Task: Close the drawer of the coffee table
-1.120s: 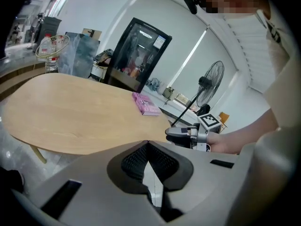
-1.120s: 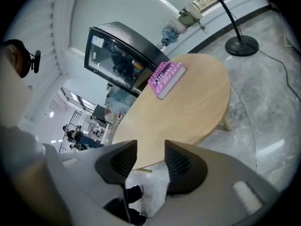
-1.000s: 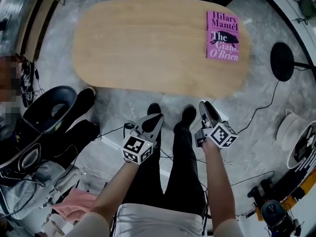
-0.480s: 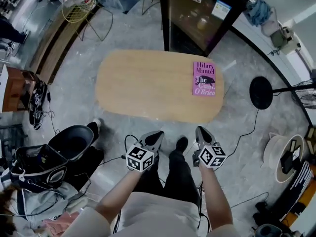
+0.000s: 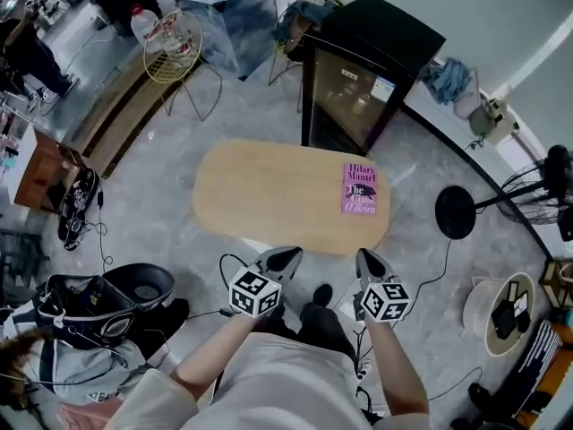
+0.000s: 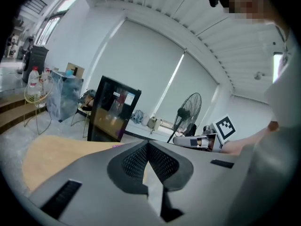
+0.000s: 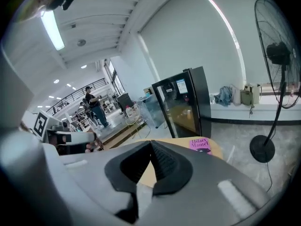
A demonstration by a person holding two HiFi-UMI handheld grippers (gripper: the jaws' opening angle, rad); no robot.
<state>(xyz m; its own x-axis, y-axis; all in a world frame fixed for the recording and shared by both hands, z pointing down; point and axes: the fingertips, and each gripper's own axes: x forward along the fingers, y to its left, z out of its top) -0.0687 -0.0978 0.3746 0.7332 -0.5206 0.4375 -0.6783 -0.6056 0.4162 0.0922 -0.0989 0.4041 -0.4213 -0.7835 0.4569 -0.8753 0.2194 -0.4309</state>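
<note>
The oval wooden coffee table [image 5: 269,195] sits mid-floor on the grey tiles, right ahead of the person's shoes. Its drawer is hidden under the top from up here, so whether it's in or out can't be told. Just beyond the table's far edge stands a black glass-door cabinet [image 5: 358,79]. Off to the right, well clear of the table, there's a standing fan [image 5: 455,211] on its round black base. Both tools hang side by side above the floor, short of the table's near edge. The left gripper [image 5: 285,258] has its jaws pressed together with nothing between them, and the right gripper [image 5: 368,260] is the same, tips meeting and empty. A pink paperback [image 5: 360,188] lies flat at the table's right end.
</note>
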